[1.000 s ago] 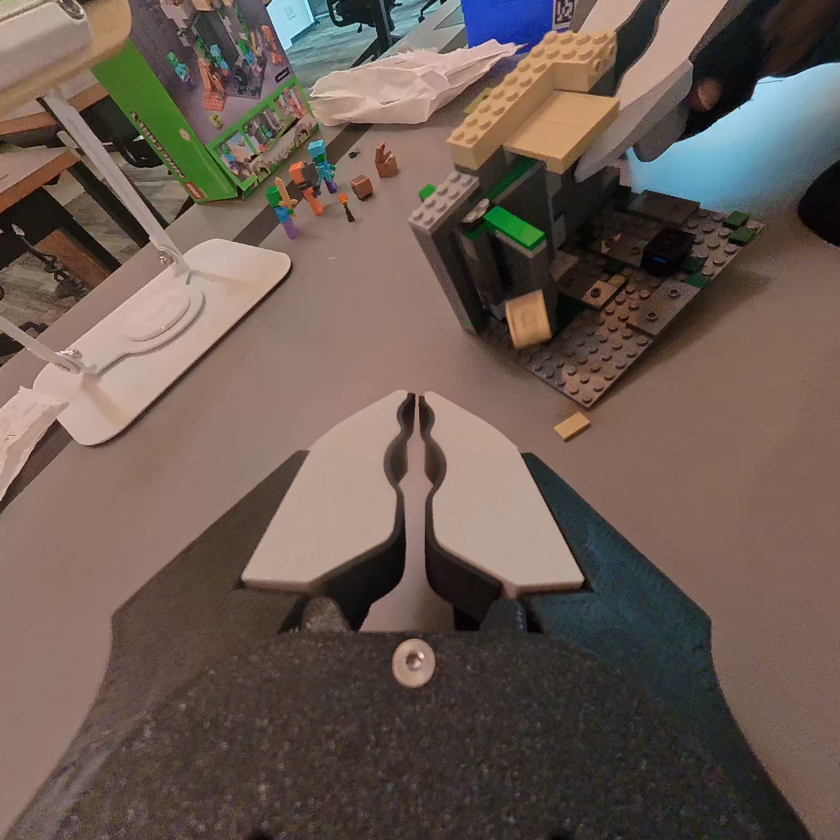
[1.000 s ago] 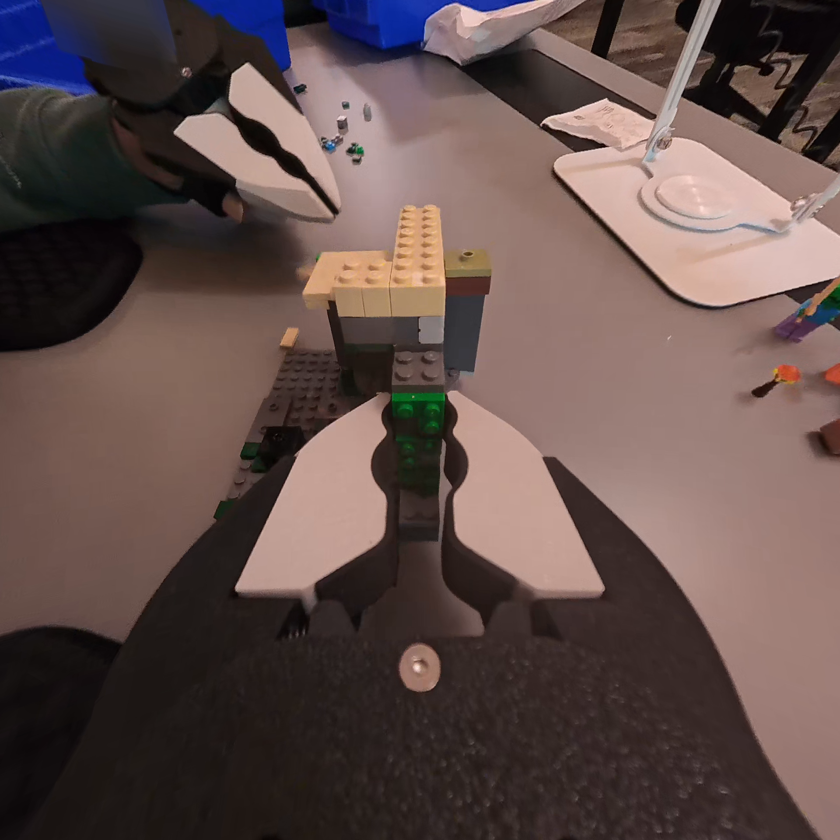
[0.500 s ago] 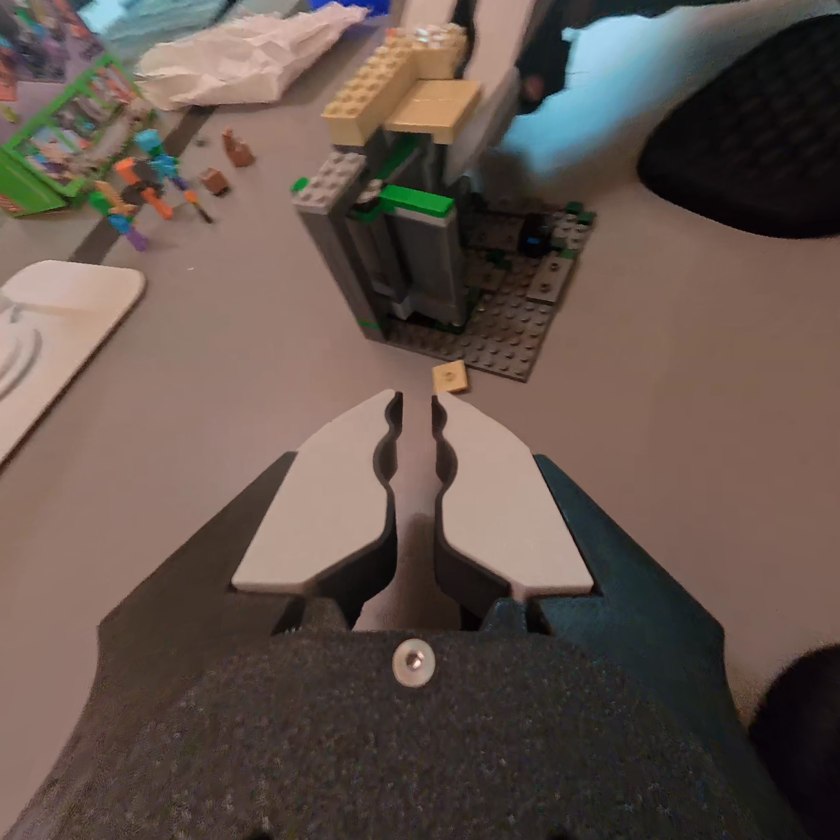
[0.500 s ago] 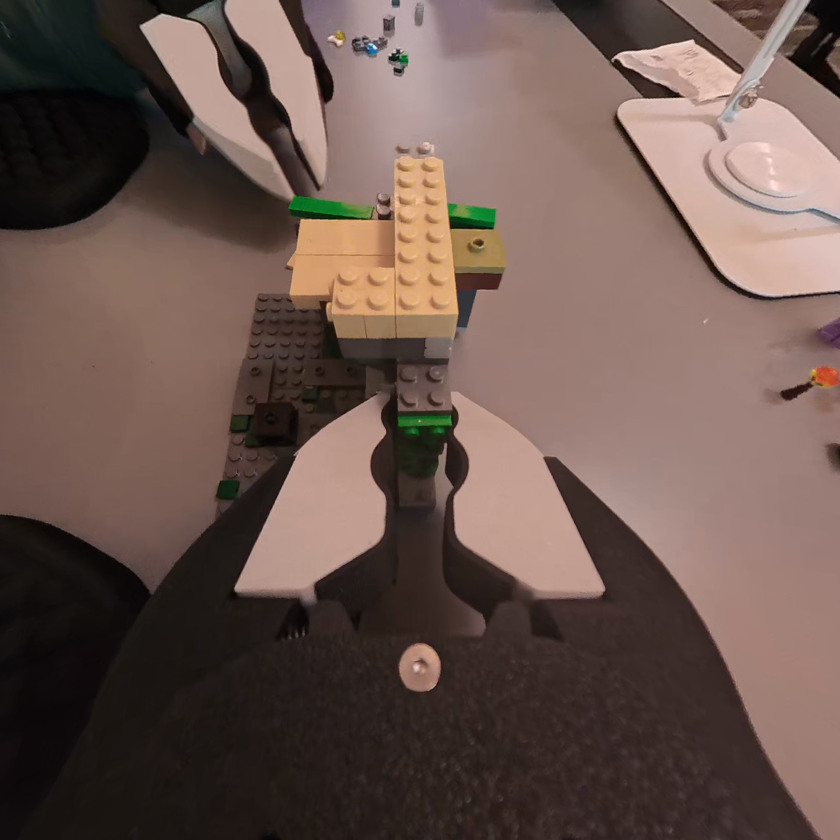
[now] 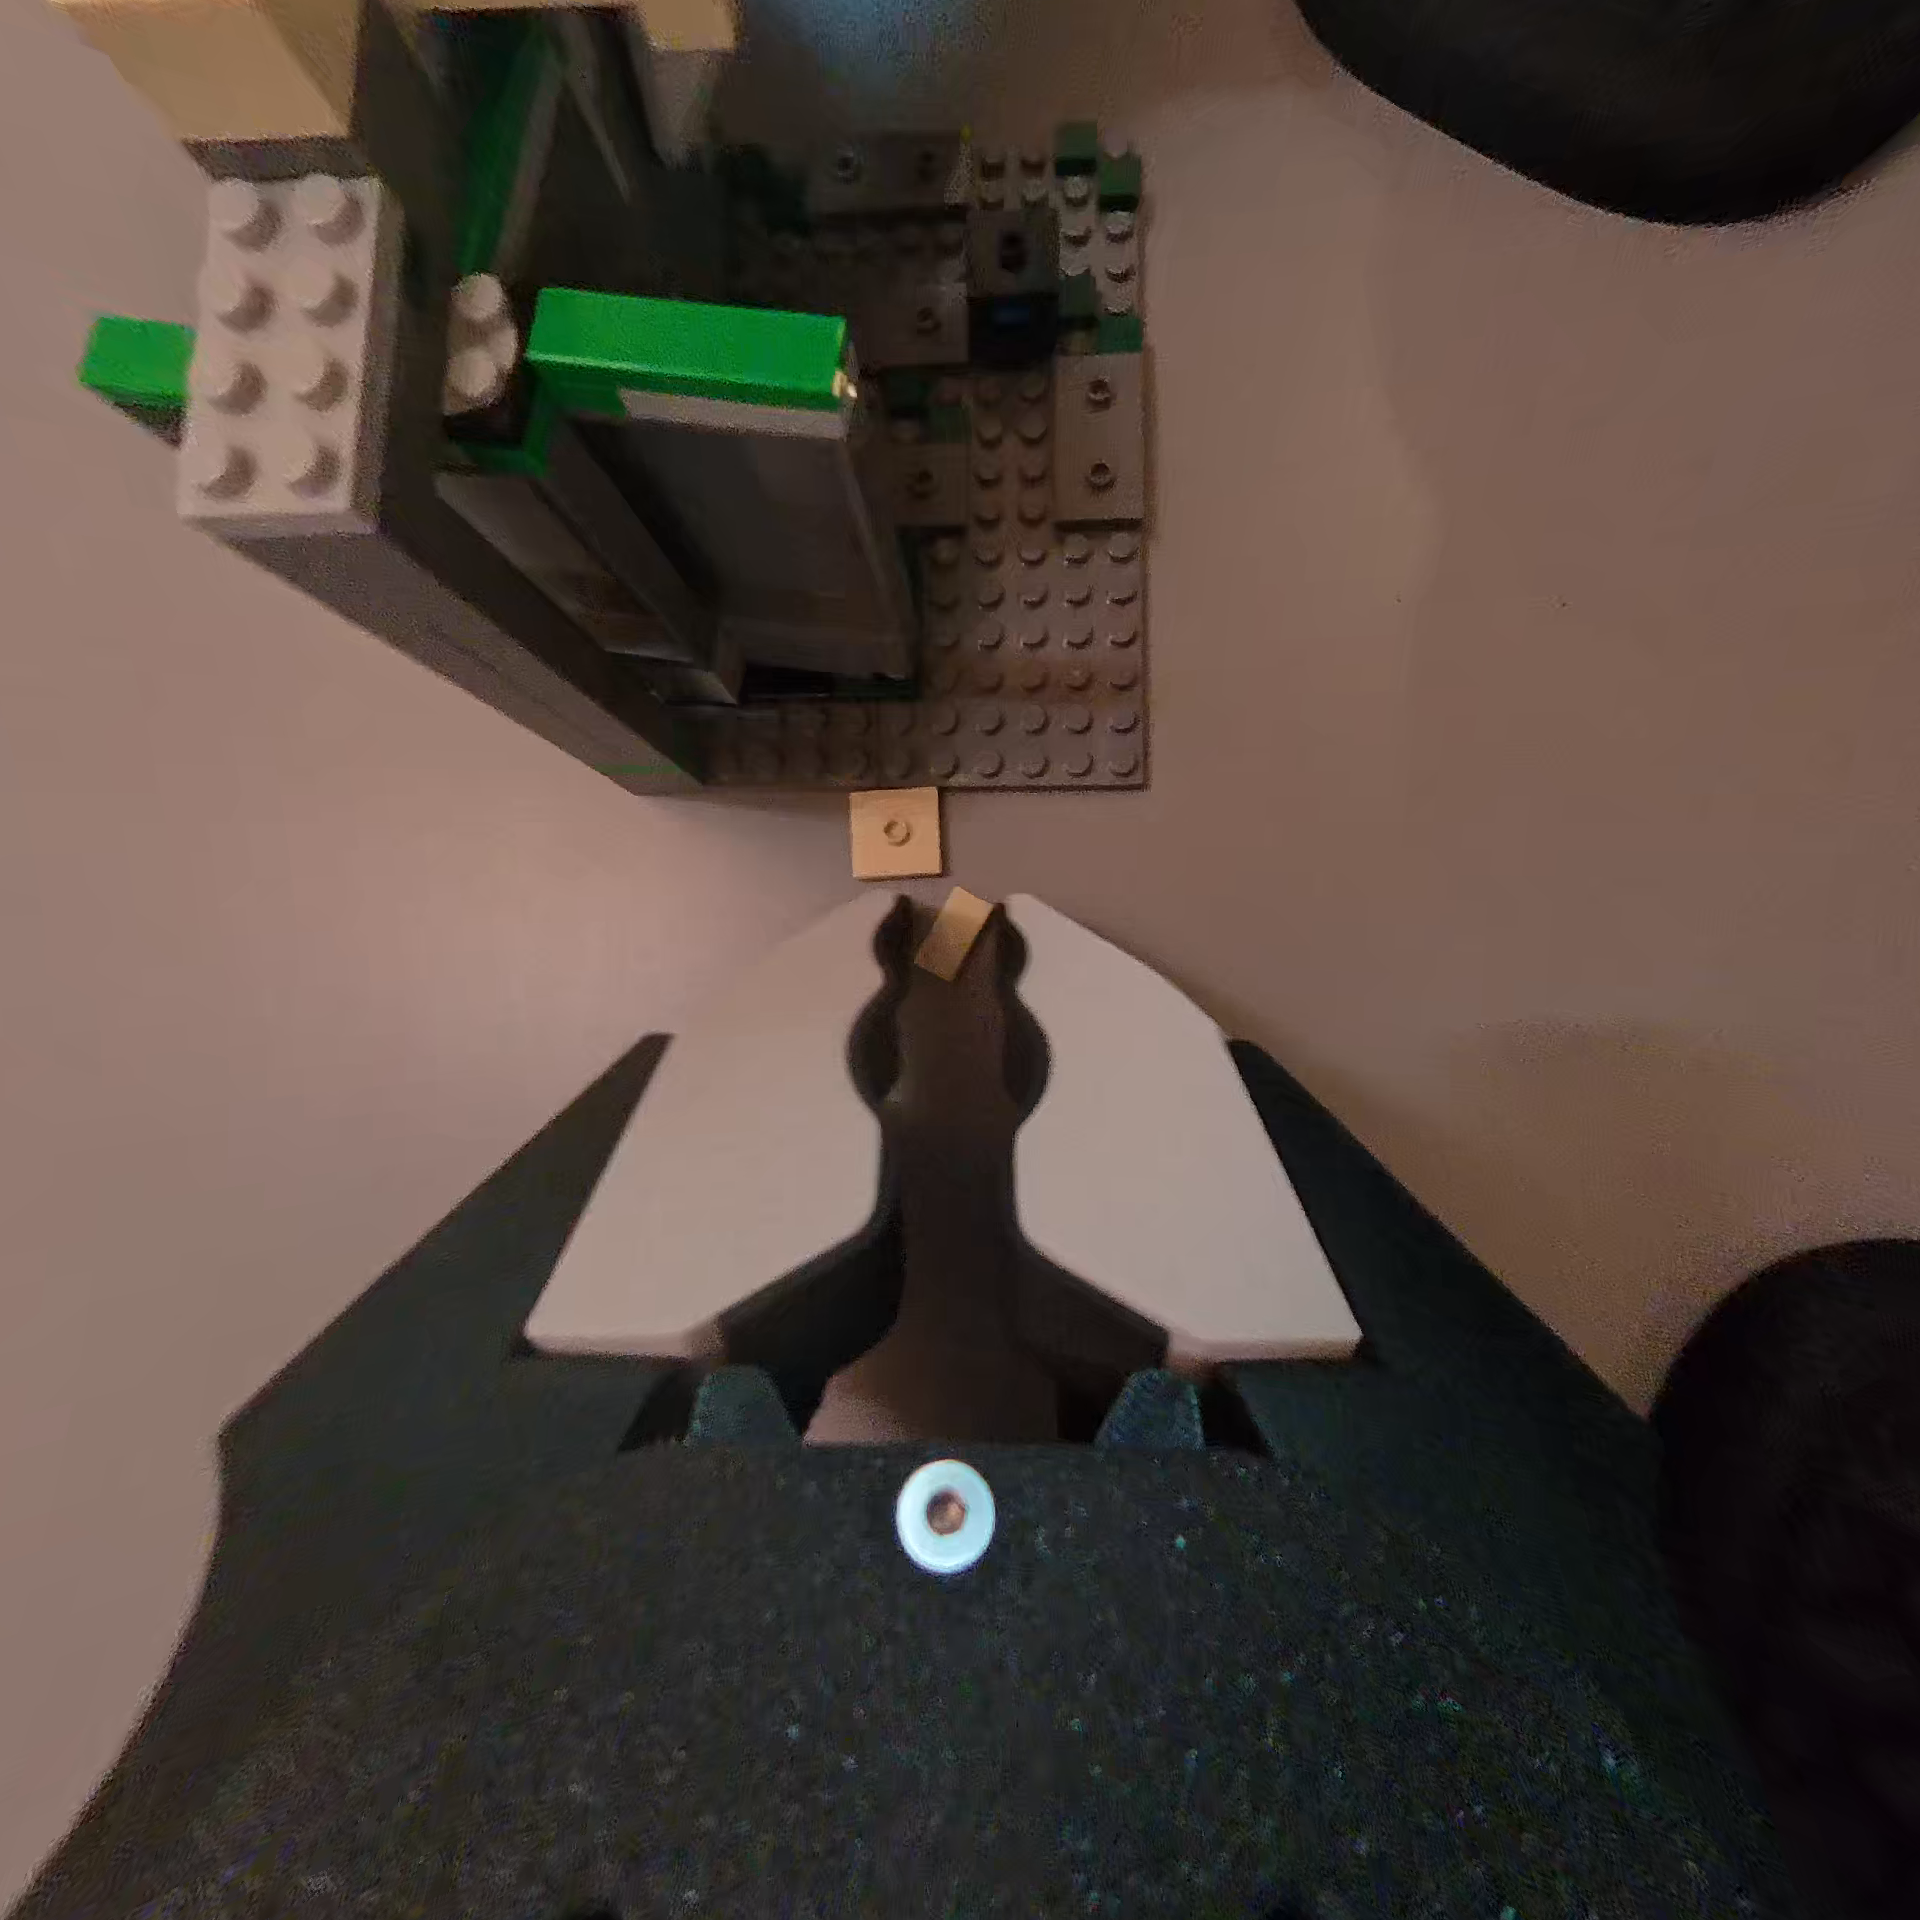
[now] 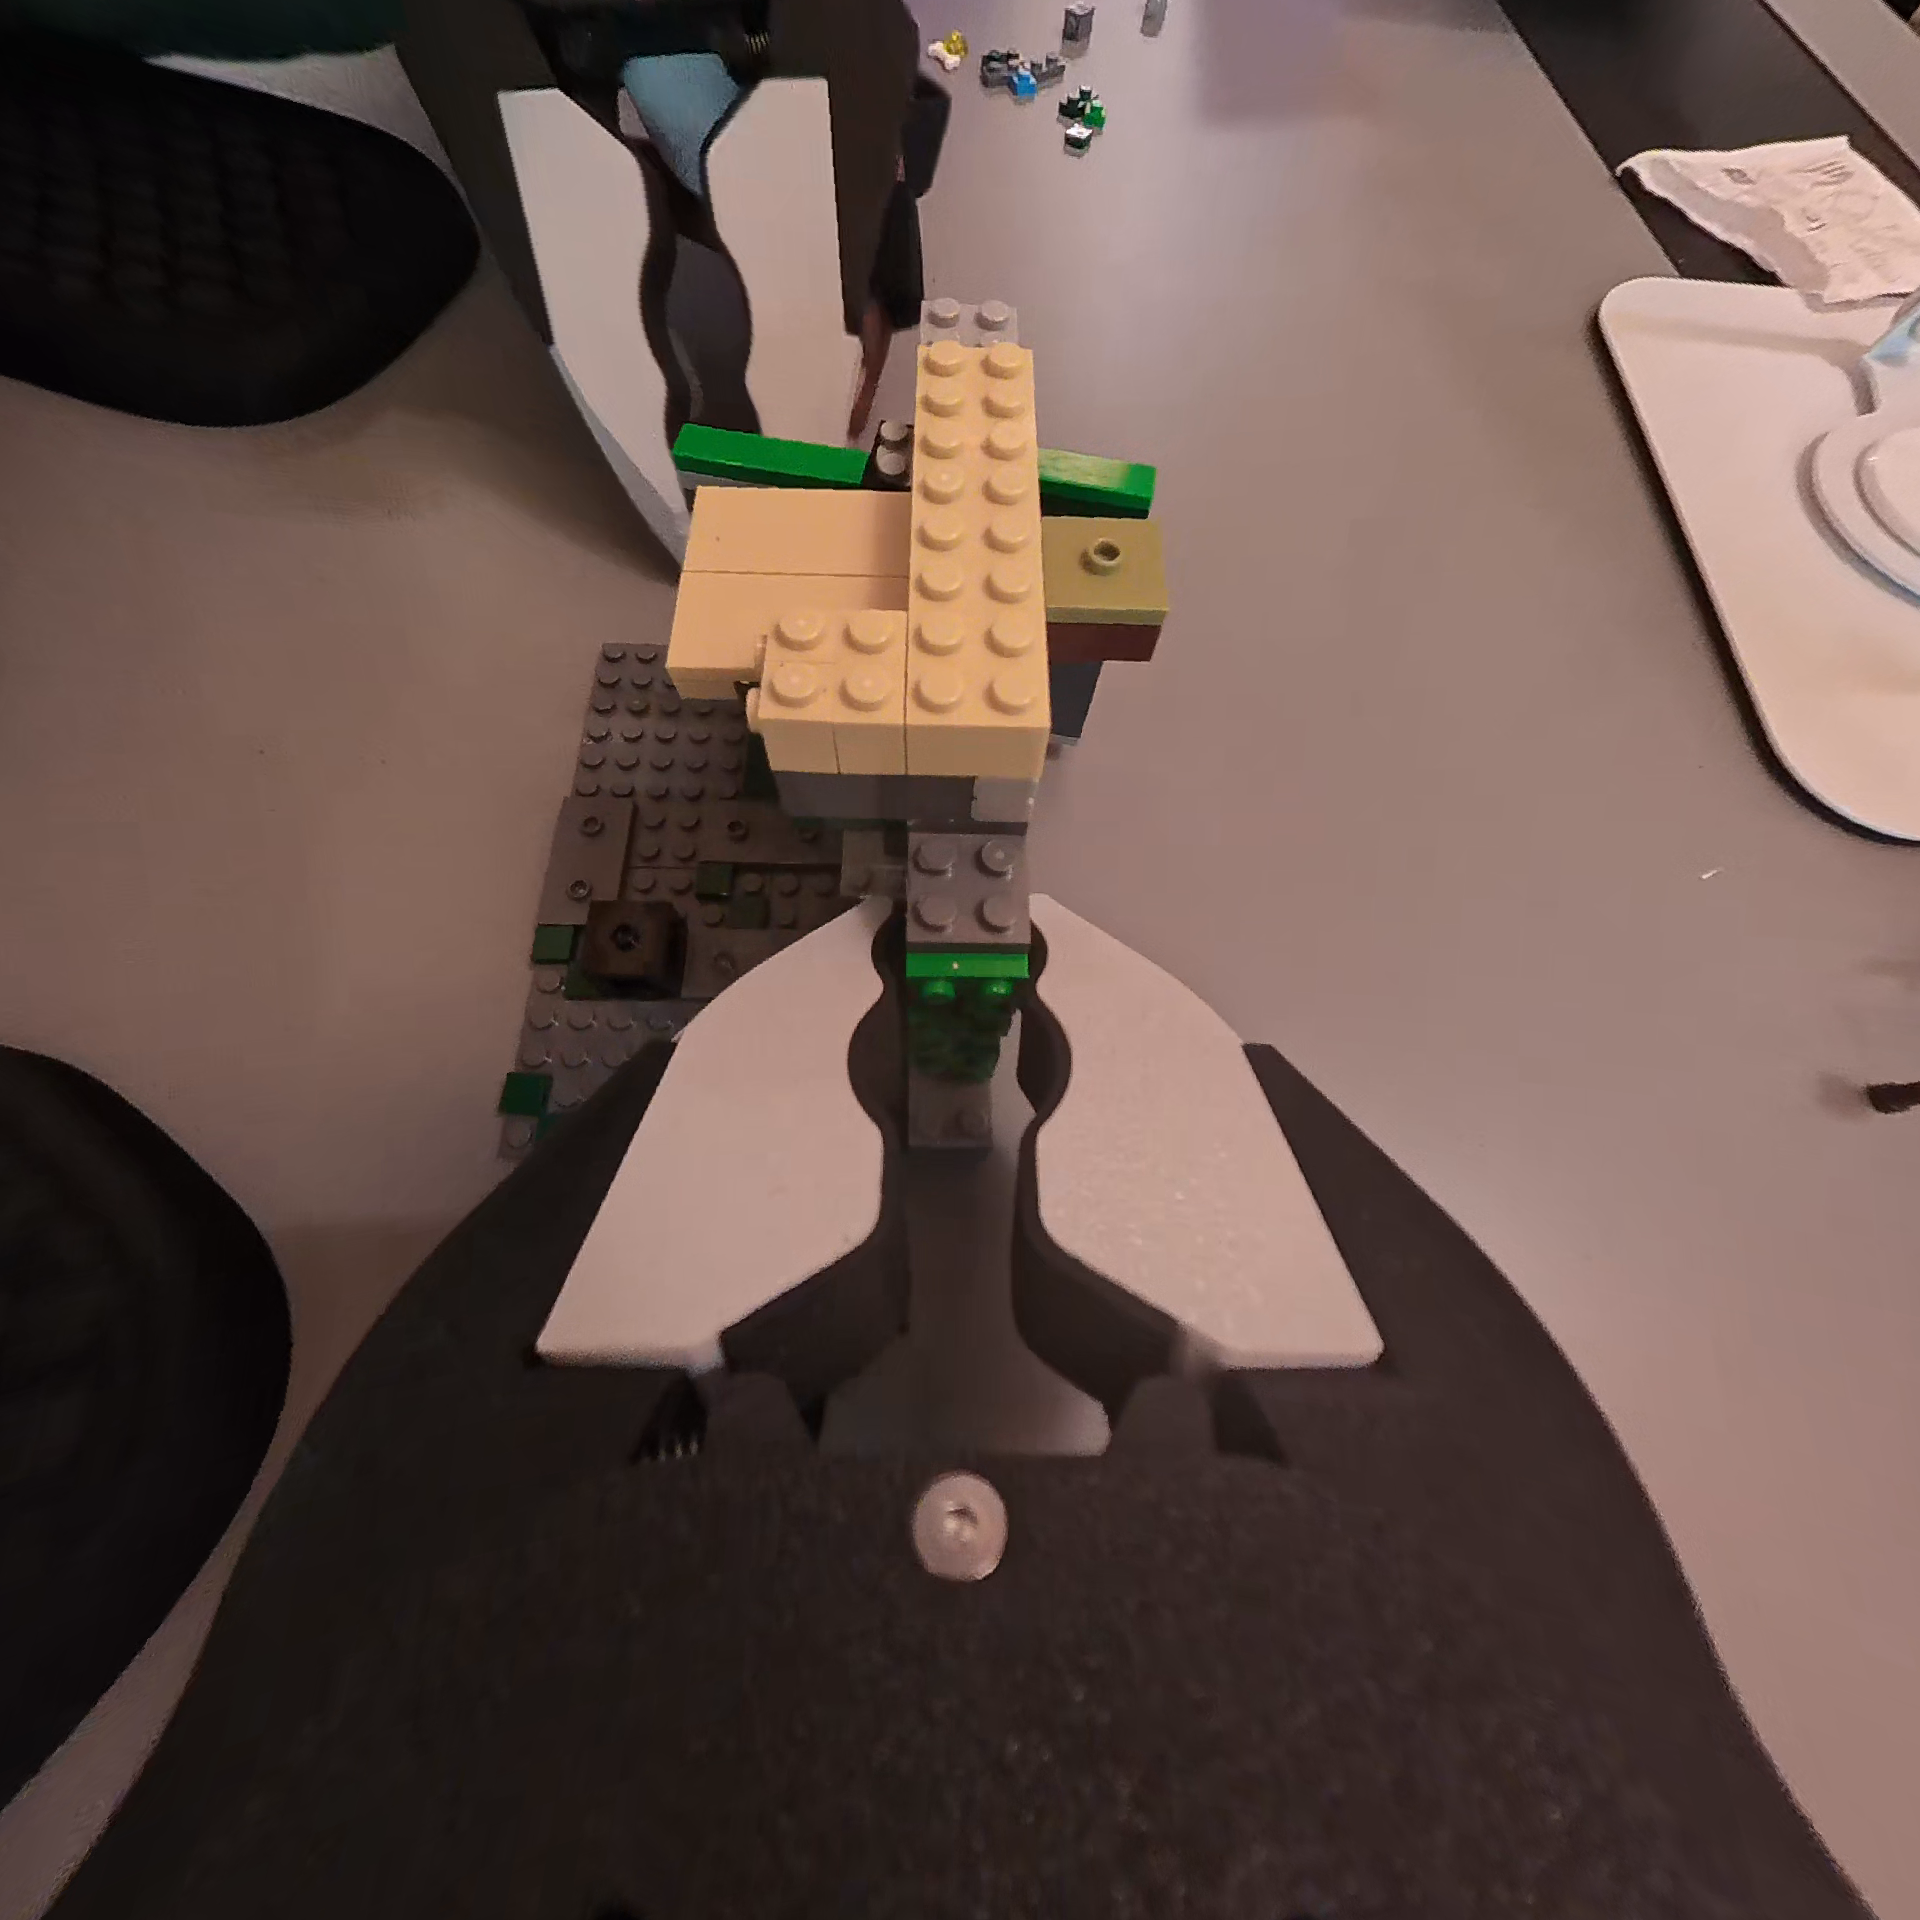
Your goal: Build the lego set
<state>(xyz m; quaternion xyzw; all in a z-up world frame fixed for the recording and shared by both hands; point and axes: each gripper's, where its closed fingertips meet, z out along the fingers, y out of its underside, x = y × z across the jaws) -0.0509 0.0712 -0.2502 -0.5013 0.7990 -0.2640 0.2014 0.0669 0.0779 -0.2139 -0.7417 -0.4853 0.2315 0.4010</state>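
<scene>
The left gripper [image 5: 948, 914] points down at the grey table [image 5: 1507, 727], jaws slightly apart, with a small tan piece [image 5: 951, 932] between its tips; whether it is clamped cannot be told. A tan square tile [image 5: 896, 833] lies just beside the lego build's grey baseplate [image 5: 1039, 665]. The right gripper [image 6: 956, 914] is closed on the build's grey-and-green column [image 6: 961, 997], below its tan roof [image 6: 883, 613].

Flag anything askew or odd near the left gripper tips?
A small tan piece sits tilted between the left gripper fingertips, crooked, not squarely held. A loose tan single-stud tile lies flat on the table, just off the baseplate edge. The right gripper clamps the build's grey-green column.
</scene>
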